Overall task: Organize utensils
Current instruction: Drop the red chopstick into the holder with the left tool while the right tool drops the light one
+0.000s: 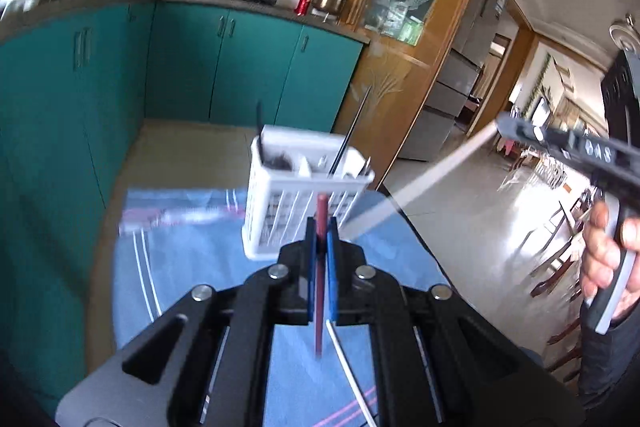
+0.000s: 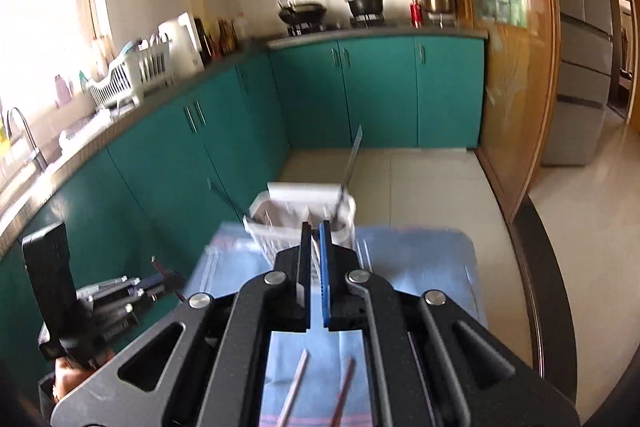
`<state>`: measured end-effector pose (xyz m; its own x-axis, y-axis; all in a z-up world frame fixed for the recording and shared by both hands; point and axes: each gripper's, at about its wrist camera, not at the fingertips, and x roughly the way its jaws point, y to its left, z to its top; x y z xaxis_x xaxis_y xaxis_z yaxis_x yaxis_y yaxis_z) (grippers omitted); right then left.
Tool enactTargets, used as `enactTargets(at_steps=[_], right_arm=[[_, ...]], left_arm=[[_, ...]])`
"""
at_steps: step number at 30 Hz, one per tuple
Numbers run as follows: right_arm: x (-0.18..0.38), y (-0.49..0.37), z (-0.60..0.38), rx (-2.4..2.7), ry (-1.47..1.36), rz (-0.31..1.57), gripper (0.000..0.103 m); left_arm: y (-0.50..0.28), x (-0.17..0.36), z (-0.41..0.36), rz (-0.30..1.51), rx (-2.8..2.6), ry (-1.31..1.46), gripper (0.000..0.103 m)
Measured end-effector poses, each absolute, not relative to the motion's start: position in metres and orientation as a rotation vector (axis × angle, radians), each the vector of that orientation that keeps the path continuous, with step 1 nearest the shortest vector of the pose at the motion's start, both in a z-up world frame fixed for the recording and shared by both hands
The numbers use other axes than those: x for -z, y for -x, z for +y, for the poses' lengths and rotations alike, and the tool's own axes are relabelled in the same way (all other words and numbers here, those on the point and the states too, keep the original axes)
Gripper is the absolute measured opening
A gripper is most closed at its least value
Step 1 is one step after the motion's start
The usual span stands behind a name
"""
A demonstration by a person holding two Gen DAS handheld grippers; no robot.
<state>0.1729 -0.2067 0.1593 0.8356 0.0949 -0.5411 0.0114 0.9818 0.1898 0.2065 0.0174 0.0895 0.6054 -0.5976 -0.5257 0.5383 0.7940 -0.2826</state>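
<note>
My left gripper [image 1: 321, 239] is shut on a dark red chopstick [image 1: 319, 307], which stands upright between the blue pads. Just beyond it, a white slotted utensil caddy [image 1: 280, 195] stands on the blue cloth [image 1: 180, 267]. At the right, in the air, my right gripper [image 1: 506, 129] is shut on a white chopstick [image 1: 420, 179] that slants down towards the caddy. In the right wrist view the right gripper [image 2: 315, 247] hangs in front of the caddy [image 2: 276, 223], and the left gripper [image 2: 168, 279] shows at the lower left. A pale chopstick [image 2: 296, 387] and a red one [image 2: 344, 391] lie on the cloth.
Several utensils stick up out of the caddy, among them a thin black stick [image 1: 352, 135]. Another white chopstick [image 1: 348, 367] lies on the cloth under the left gripper. Teal cabinets [image 2: 380, 87] and a wooden glass-door cabinet [image 2: 512, 67] stand behind. A hand [image 1: 604, 259] holds the right gripper's handle.
</note>
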Motion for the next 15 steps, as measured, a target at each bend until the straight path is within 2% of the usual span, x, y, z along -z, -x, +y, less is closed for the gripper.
enactTargets(at_steps=[8,10,15], right_arm=[[-0.222,-0.227,-0.211,-0.05,-0.168,0.517,0.003],[-0.231,-0.239,-0.212,-0.052,-0.162,0.519,0.0],[-0.249,-0.258,-0.214,-0.065,-0.16,0.513,0.0]], left_arm=[[-0.225,-0.192,-0.004,0.515,0.667,0.034,0.005],[-0.232,-0.212,-0.013,0.487,0.657,0.005,0.005],[-0.257,-0.246,-0.038,0.457,0.643,-0.046,0.005]])
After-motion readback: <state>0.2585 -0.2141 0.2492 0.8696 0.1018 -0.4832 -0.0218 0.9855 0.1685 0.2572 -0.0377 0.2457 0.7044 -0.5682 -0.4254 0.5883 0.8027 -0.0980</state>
